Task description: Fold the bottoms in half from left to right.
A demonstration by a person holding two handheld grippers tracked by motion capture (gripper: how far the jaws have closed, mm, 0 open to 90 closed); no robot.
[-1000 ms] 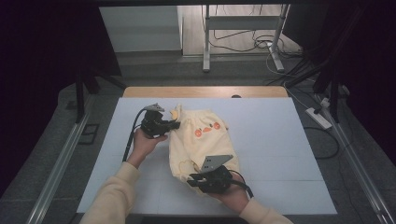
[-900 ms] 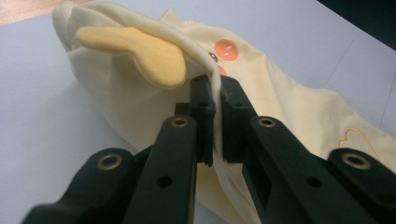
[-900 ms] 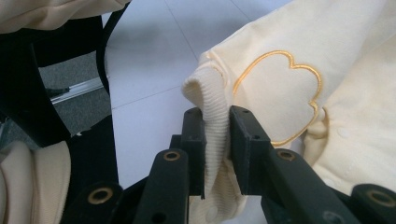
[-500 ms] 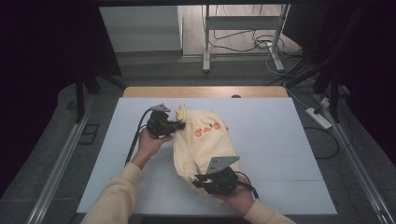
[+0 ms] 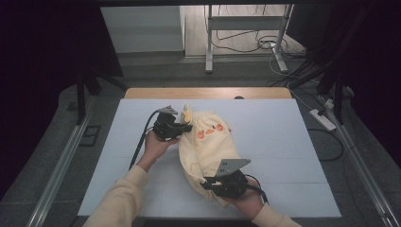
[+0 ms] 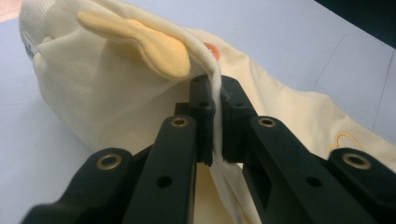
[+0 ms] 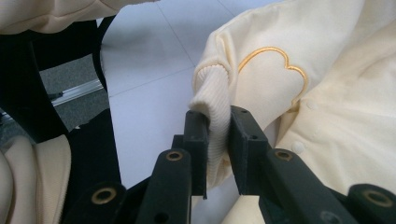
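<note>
On table [image 5: 293, 142] — cream jacket [image 5: 208, 142], pinched twice

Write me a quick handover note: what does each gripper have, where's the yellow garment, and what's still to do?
Left gripper: shut on a thin fold of the garment, beside its yellow ear-shaped flap.
Right gripper: shut on the ribbed cuff at the garment's near end.
The garment lies bunched on the white table, between both grippers.
Done: both ends gripped.
Left: probably spreading or folding it; it is not yet flat.
</note>
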